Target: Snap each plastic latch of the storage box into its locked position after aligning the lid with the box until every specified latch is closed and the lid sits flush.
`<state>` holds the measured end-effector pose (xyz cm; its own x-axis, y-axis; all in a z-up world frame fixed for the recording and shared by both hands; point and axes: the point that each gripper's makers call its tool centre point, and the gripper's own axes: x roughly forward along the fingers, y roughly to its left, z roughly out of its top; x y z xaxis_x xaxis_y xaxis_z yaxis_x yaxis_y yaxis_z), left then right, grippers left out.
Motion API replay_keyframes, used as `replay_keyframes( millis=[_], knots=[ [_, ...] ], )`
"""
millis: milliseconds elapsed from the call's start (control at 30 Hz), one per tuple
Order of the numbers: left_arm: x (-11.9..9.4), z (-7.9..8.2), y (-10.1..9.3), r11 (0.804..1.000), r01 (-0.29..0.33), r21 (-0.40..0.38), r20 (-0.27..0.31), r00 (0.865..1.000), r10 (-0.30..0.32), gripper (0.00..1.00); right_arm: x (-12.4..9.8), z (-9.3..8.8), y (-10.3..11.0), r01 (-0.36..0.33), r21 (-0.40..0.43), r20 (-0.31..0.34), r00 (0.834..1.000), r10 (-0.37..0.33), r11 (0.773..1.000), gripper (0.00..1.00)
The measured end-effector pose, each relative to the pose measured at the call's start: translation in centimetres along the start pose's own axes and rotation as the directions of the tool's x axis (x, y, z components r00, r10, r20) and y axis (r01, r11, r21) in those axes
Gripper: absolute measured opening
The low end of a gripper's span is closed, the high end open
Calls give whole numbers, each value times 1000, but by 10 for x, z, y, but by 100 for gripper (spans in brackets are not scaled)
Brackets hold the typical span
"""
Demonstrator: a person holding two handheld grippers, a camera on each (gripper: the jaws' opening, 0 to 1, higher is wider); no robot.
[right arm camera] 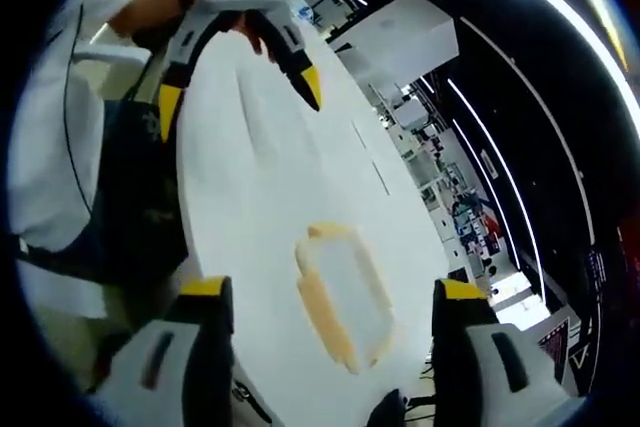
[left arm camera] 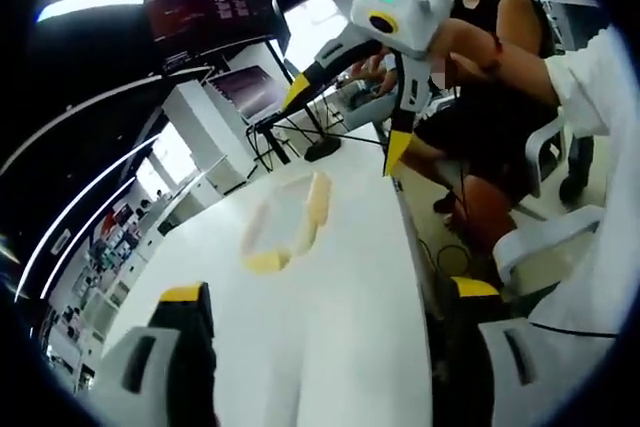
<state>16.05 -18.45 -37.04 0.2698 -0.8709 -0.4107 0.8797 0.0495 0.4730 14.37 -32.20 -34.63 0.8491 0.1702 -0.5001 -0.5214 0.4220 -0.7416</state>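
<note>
We see the storage box (right arm camera: pixel 343 304) lying on the white surface (right arm camera: pixel 260 177), near its edge on the person's side; its body is clear and hard to trace, with pale yellow latches along the rim. In the left gripper view the same box (left arm camera: pixel 288 227) sits toward the middle of the surface, well apart from both tongs. We hold the left tongs (left arm camera: pixel 325 357) above the surface with jaws spread wide, empty. The right tongs (right arm camera: pixel 333 347) are likewise spread and hold nothing, the box lying between and beyond the jaws. We judge this an approach posture: both tools face each other across the box (each appears in the other's view), ready to press latches from opposite sides. Whether the lid sits flush, or any latch is closed, we cannot tell.
</note>
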Motion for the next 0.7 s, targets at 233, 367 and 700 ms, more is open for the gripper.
replay_keyframes(
  millis=[233, 367, 700],
  knots=[
    [4, 5, 4, 1000, 26, 8, -9, 1000, -26, 95, -1, -8, -9, -26, 13, -14, 1000, 26, 1000, 81],
    [8, 4, 4, 999, 43, 14, -27, 999, -42, 95, 0, -15, -13, -59, 29, -33, 998, 60, 998, 80],
    [15, 1, 11, 998, 66, 11, -56, 996, -65, 94, 1, -26, -26, -83, 54, -67, 994, 86, 995, 79]
  ],
)
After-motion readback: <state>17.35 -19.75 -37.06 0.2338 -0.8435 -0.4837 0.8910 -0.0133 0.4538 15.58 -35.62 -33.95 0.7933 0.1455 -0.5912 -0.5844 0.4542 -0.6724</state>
